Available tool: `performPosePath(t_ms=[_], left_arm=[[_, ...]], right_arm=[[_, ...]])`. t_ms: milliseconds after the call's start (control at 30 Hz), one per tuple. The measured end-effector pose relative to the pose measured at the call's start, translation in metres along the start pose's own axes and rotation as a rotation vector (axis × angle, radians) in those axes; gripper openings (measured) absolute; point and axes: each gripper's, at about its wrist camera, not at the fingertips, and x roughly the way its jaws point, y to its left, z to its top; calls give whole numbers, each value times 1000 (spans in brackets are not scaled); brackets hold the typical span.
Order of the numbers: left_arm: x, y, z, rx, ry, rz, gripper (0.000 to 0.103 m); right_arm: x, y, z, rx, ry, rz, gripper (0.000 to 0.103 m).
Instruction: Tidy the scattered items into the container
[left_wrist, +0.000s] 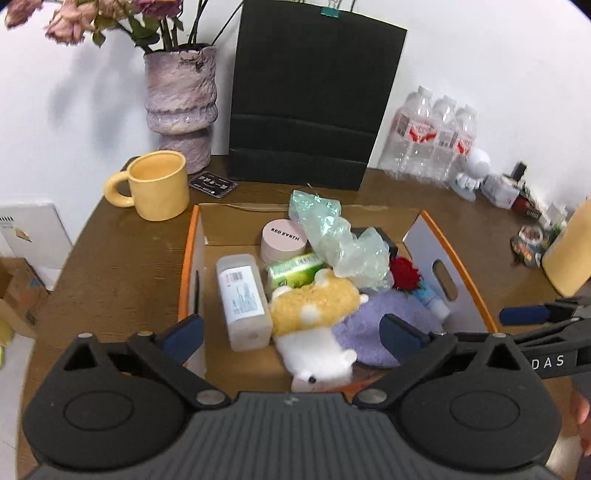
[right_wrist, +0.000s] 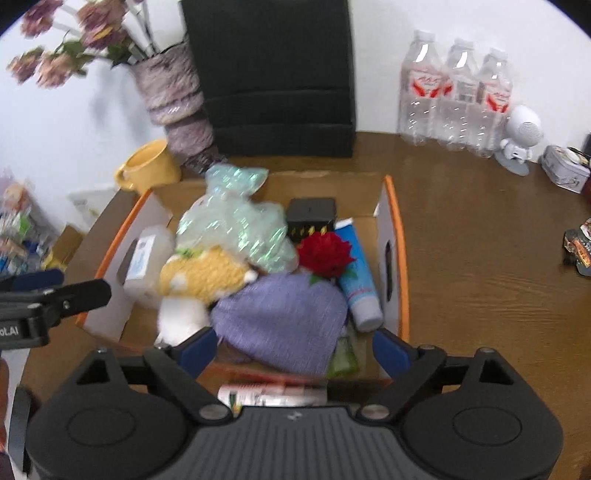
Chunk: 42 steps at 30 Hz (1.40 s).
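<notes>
A cardboard box (left_wrist: 189, 258) (right_wrist: 400, 258) with an orange rim stands on the brown table. It holds a yellow and white plush toy (left_wrist: 314, 306) (right_wrist: 203, 273), a purple cloth (left_wrist: 362, 332) (right_wrist: 280, 317), a clear labelled bottle (left_wrist: 243, 299), a pink jar (left_wrist: 282, 238), a green packet (left_wrist: 293, 271), a bubble-wrap bag (right_wrist: 236, 221), a red flower (right_wrist: 325, 254), a blue tube (right_wrist: 358, 280) and a small black box (right_wrist: 312, 218). My left gripper (left_wrist: 293, 336) hangs open above the plush toy, pads clear of it. My right gripper (right_wrist: 295, 347) is open over the purple cloth, touching nothing.
Behind the box stand a yellow mug (left_wrist: 159, 184), a purple vase (left_wrist: 181, 99) with dried flowers, a black paper bag (left_wrist: 310, 96) and three water bottles (left_wrist: 432, 136). Snack wrappers (right_wrist: 578, 247) lie at the right. A red and white packet (right_wrist: 266, 395) shows by the box's near wall.
</notes>
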Motion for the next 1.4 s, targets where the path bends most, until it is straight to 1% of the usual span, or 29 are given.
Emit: performPosePath(t_ms=[33, 100, 167, 300, 400, 500, 567, 633, 767, 833, 867, 933, 1067, 1167, 1267, 1333, 1400], left_arm=[[-4, -2, 0, 2, 6, 15, 103], [-12, -4, -2, 6, 12, 21, 103], [-18, -9, -6, 19, 11, 11, 103], [-26, -19, -21, 58, -17, 14, 103], [-32, -24, -33, 59, -41, 15, 103], [-35, -24, -48, 50, -58, 1, 103], [-38, -22, -61, 45, -75, 0, 103], [-41, -21, -78, 38, -100, 8, 103], [-40, -13, -123, 15, -148, 12, 103], [-36, -9, -150, 3, -166, 14, 103], [-33, -6, -163, -2, -179, 14, 103], [-29, -3, -186, 3, -179, 11, 103], [-15, -3, -214, 14, -133, -4, 103], [-5, -3, -222, 28, -140, 28, 103], [-2, -9, -226, 45, -147, 123, 103], [-2, -11, -229, 44, -168, 135, 103], [-1, -11, -230, 43, -171, 140, 103]], right_arm=[[-3, 2, -1, -11, 7, -3, 91], [-9, 4, -3, -20, 6, -17, 91], [-17, 8, -6, -28, -6, -33, 91], [-32, 20, -20, -70, -50, -36, 92], [-42, 29, -33, -100, -87, -49, 91], [-51, 37, -49, -130, -143, -104, 92], [-56, 40, -63, -145, -179, -121, 92], [-59, 41, -81, -143, -227, -114, 92], [-55, 43, -126, -124, -330, -97, 94], [-45, 45, -150, -115, -364, -114, 94], [-38, 46, -162, -117, -363, -123, 94], [-25, 49, -184, -128, -336, -130, 94], [-10, 45, -210, -74, -332, -102, 94], [1, 42, -216, -43, -328, -127, 94], [7, 42, -221, -34, -332, -127, 94], [11, 42, -223, -25, -331, -114, 95], [16, 41, -225, -14, -328, -104, 95]])
